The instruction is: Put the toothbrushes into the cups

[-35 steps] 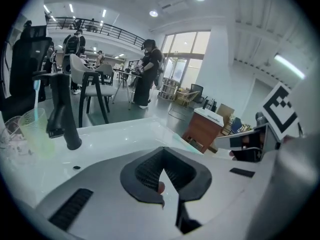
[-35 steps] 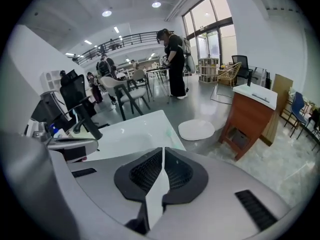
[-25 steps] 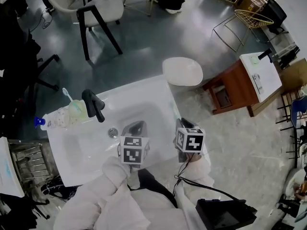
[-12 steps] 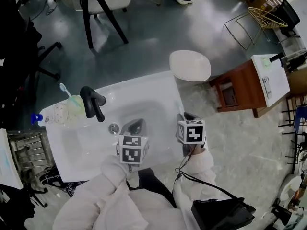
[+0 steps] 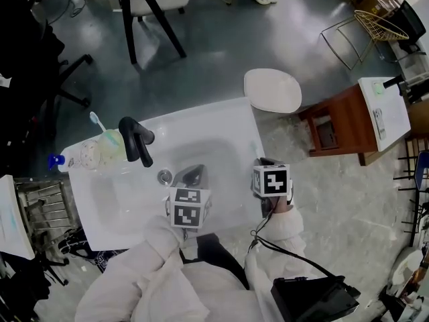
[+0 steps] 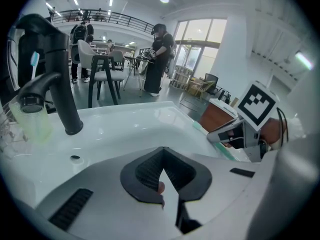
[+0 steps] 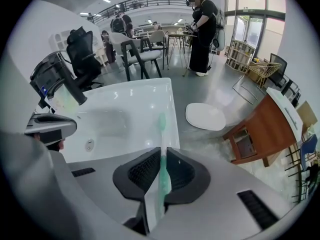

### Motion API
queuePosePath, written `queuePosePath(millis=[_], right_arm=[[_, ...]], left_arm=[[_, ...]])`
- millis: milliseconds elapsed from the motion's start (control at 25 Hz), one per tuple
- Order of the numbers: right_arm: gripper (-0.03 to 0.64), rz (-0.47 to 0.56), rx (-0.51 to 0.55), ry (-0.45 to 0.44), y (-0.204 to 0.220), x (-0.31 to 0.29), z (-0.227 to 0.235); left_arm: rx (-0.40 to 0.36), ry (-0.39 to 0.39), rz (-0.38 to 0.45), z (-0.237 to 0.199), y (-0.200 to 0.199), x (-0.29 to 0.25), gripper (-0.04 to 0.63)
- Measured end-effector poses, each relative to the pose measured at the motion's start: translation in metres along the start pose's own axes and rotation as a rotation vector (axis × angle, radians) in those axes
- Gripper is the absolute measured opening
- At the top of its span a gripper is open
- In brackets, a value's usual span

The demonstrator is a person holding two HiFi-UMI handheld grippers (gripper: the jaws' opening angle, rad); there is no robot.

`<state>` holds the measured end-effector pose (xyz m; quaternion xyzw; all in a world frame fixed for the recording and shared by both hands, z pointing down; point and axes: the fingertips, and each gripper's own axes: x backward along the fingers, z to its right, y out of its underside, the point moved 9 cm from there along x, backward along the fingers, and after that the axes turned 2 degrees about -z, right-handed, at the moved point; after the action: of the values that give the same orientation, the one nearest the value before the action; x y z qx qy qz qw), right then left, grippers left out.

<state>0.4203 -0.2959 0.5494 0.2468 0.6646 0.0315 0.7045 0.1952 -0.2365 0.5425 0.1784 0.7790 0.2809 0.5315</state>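
Green toothbrush (image 7: 161, 134): we are clamping it in the right gripper (image 7: 163, 170); left gripper (image 6: 163, 179) closed, empty. One brush (image 5: 96, 120) is already standing in the far-left cup (image 5: 109, 146); ours is not yet in.

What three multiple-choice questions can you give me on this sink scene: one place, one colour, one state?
1. The green cup stands: A. on the sink's rim, left of the faucet; B. in the basin; C. on the floor.
2. The toothbrush in the right gripper is: A. red; B. green; C. black.
3. The left gripper is: A. wide open; B. shut on a cup; C. shut, empty.
Key: 1 A, seen in the head view; 2 B, green handle between the jaws; 3 C, nothing between them in its view.
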Motion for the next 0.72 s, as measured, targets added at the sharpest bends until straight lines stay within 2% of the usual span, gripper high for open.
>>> queuePosePath(millis=[240,480,720], right_arm=[[0.046,0.007,-0.03,0.007,0.002,0.004,0.002],[0.046,0.08,-0.061,0.0,0.001,0.022,-0.011],[0.046,0.148,-0.106,-0.038,0.007,0.044,-0.033]], left_arm=[[-0.001,0.003,0.028,0.001,-0.002,0.013,0.005],[0.004,-0.007,0.026,-0.005,0.005,0.027,0.005],[0.008,-0.008,0.06,-0.01,0.015,0.051,0.005]])
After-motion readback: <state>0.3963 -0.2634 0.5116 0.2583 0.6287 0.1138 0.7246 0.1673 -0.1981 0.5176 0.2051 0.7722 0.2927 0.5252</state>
